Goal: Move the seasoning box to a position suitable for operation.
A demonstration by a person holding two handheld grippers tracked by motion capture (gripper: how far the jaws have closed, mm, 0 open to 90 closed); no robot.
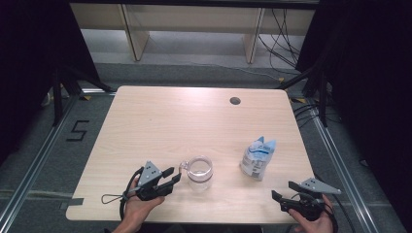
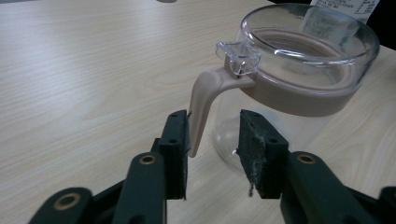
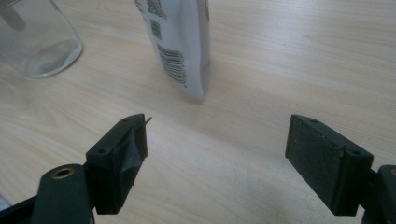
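Note:
A clear glass jug [image 1: 199,172] with a beige collar and a beige handle [image 2: 203,107] stands upright near the table's front edge. My left gripper [image 1: 174,175] is at its left side, jaws apart around the handle. In the left gripper view [image 2: 215,119] the handle lies against the left pad, and the right pad stands clear of it, so nothing is clamped. A white and blue printed pouch [image 1: 257,158] stands to the right of the jug. My right gripper [image 1: 283,190] rests open near the front right corner, with bare table between its jaws [image 3: 218,128] and the pouch [image 3: 180,42] ahead of it.
The light wooden table [image 1: 184,121] has a round cable hole [image 1: 235,101] at its back right. The jug's base [image 3: 39,37] shows at the upper left of the right gripper view. Dark stands and cables flank the table on the floor.

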